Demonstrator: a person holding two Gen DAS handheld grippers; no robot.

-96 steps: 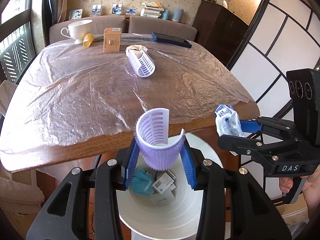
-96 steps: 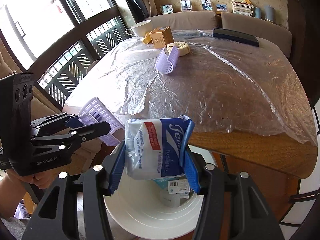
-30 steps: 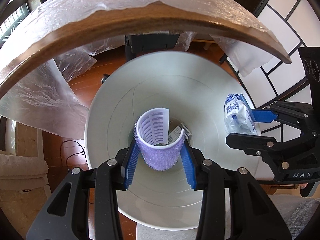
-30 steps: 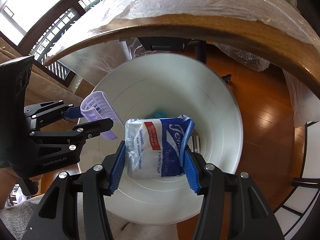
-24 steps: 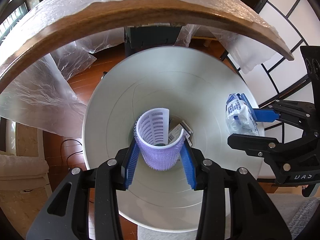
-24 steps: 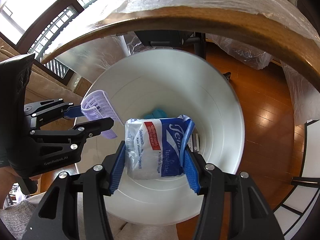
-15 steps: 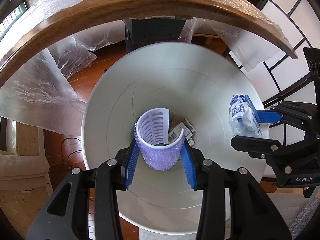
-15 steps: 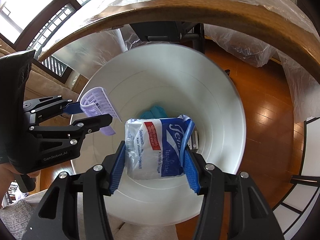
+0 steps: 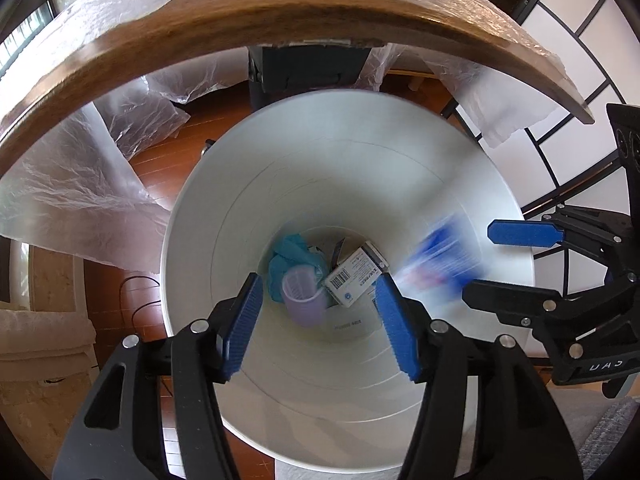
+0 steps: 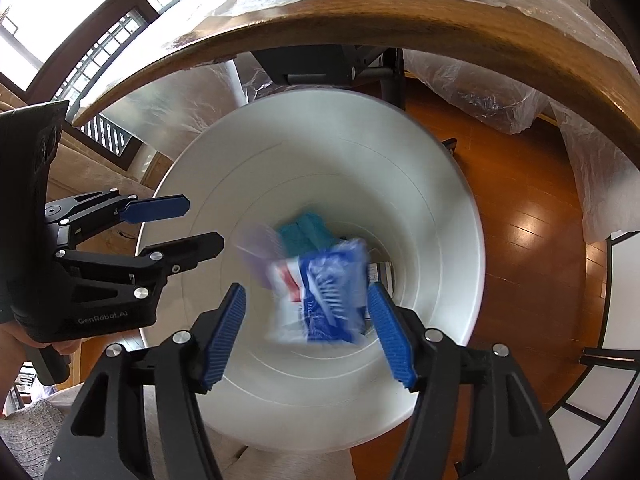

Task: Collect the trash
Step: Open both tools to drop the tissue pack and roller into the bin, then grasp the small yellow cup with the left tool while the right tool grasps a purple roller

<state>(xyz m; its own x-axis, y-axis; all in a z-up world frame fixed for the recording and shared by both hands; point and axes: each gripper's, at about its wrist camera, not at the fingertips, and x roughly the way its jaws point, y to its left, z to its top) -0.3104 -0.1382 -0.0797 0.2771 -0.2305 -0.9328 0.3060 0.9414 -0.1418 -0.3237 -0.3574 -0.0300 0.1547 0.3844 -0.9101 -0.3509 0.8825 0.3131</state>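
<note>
Fingers [image 9: 256, 320] of both grippers just spread, empty, aimed steeply into white bin [image 9: 460, 184]

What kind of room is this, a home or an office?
Most likely a home, perhaps a dining or living room. A wooden table under clear plastic sheeting stands on a wood floor, a white waste bin sits beside it, and a large window with a dark frame is nearby.

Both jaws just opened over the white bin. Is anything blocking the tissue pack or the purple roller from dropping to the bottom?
Nothing visible blocks them. The tissue pack, blurred, is inside the white bin clear of the right gripper. The purple roller already sits on the trash at the bottom, beneath the left gripper's open jaws, beside a teal glove.
</note>
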